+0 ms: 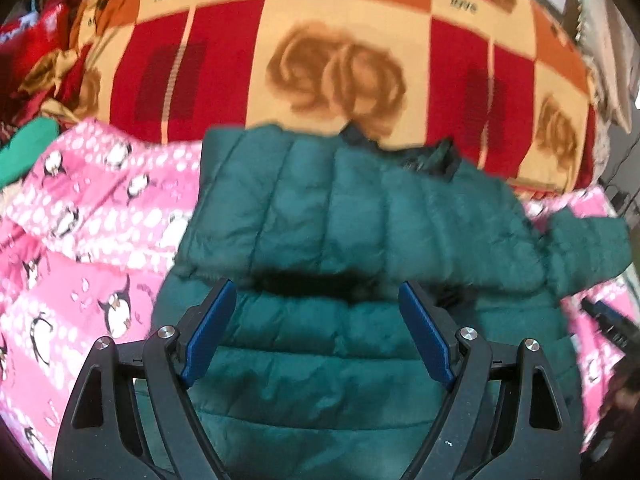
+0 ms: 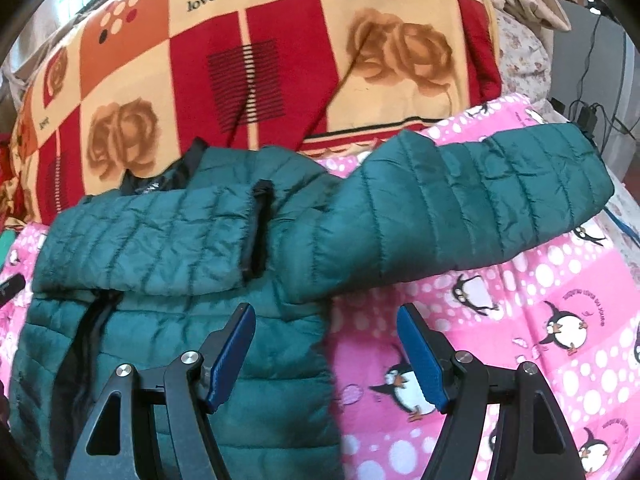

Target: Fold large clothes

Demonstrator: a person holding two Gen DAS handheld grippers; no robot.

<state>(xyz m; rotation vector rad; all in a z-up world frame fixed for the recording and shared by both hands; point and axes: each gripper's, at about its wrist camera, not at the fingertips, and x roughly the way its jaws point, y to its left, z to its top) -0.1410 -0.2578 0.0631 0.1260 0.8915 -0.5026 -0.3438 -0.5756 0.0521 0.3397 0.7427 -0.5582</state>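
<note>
I see one green jacket (image 2: 192, 320), one pink penguin blanket (image 2: 520, 340), one red checked blanket (image 2: 280, 60), and my two hand-held grippers (image 1: 316, 304) (image 2: 326, 326).

A pink penguin-print bedspread (image 2: 520, 300) covered the bed surface from 3 to 9 o'clock. A checked blanket (image 2: 280, 60) in red, orange and cream, printed with brown roses and the word "love", was heaped across 10 to 2 o'clock. Black cables (image 2: 588, 92) ran down a grey surface at 2 o'clock. Daylight entered at 11 o'clock in the right wrist view.
</note>
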